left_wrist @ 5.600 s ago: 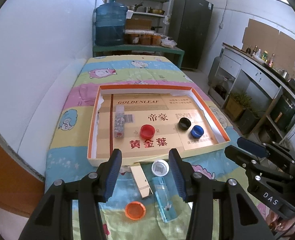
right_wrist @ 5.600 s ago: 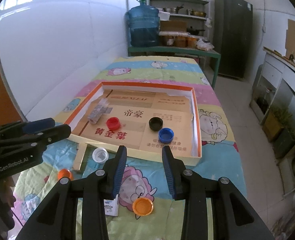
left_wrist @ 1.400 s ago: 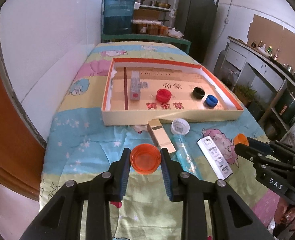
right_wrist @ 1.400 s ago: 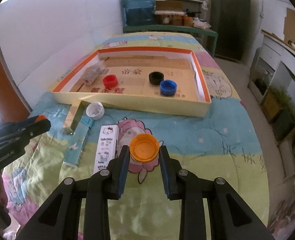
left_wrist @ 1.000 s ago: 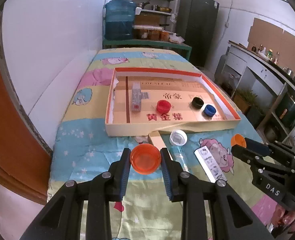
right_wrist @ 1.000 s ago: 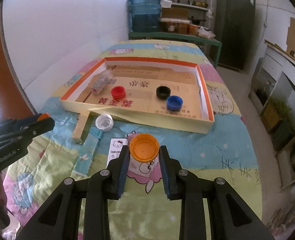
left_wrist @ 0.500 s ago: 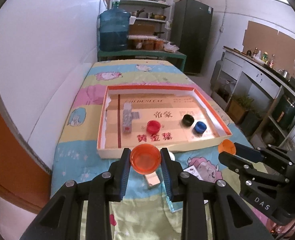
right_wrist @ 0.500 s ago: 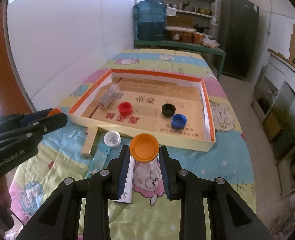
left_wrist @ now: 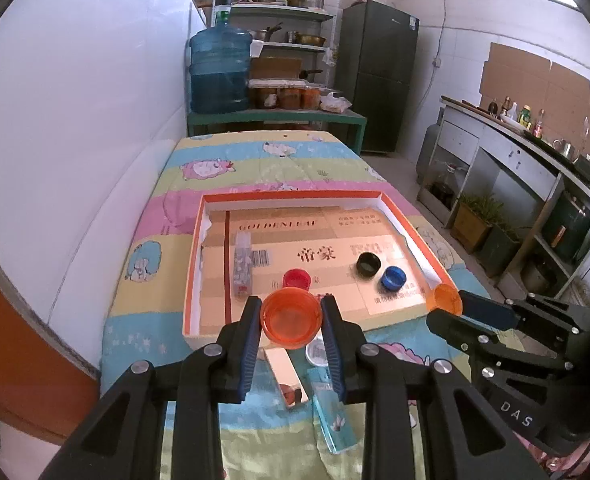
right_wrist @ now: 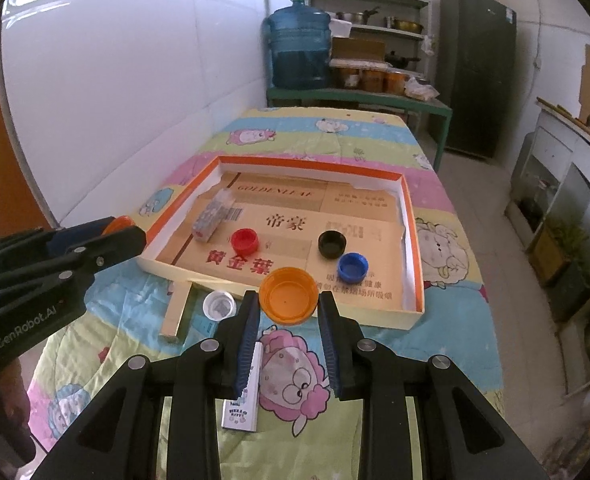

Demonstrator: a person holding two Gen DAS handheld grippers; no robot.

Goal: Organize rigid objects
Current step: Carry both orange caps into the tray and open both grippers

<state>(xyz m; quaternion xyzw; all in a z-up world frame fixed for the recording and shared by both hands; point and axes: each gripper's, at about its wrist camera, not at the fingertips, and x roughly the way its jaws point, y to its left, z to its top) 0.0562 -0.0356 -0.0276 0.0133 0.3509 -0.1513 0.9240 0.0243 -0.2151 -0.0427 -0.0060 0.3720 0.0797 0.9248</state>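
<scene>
Both cameras sit just behind their own hand-held gripper's fingers, looking forward and steeply down along them over the near end of a bed [left_wrist: 255,160] toward the far shelves [left_wrist: 279,4]. The left view sits left of the right one; each catches the other hand-held gripper at its edge, the right [left_wrist: 447,312] in the left view, the left [right_wrist: 123,236] in the right. Both share the tray [left_wrist: 295,195] [right_wrist: 311,162] and the near clutter, seen close.

Both grippers are matte black plastic: the left gripper [left_wrist: 291,322] and right gripper [right_wrist: 288,312] share ribbed blue finger pads [left_wrist: 251,344], round silver screws [left_wrist: 212,349], and white lettering, "GenRobot.AI" on one side, "DAS" on the other
</scene>
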